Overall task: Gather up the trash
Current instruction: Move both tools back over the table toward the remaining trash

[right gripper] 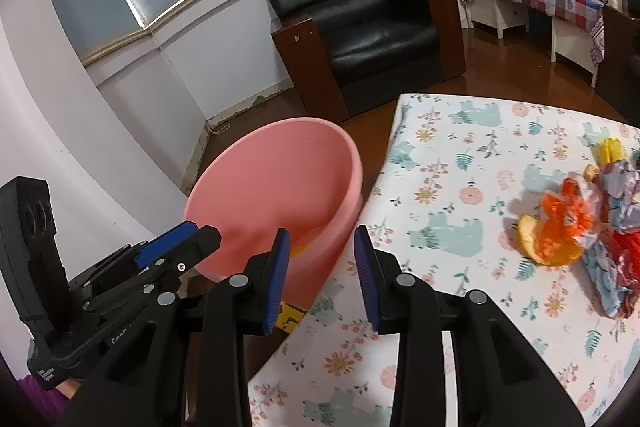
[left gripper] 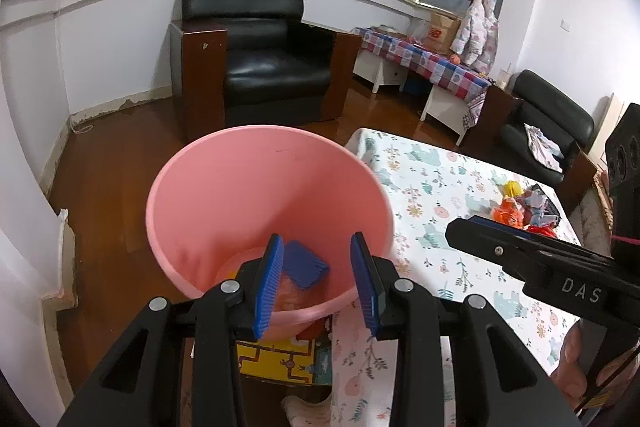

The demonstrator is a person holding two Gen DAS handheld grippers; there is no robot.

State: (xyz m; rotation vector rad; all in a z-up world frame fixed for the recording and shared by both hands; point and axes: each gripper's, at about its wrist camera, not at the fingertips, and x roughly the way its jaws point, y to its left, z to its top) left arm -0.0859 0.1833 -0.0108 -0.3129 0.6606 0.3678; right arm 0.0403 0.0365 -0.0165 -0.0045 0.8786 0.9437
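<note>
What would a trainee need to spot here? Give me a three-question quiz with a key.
1. True or false: the left gripper holds a piece of trash.
2. Where is the remaining trash pile?
A. on the armchair
B. on the floral tablecloth
C. on the floor
3. Fill in: the blue item lies inside the pink ____.

Key
1. False: its jaws stand open over the bin with nothing between the pads.
2. B: the tablecloth, right of the right gripper, which is also open and empty.
3. bin
</note>
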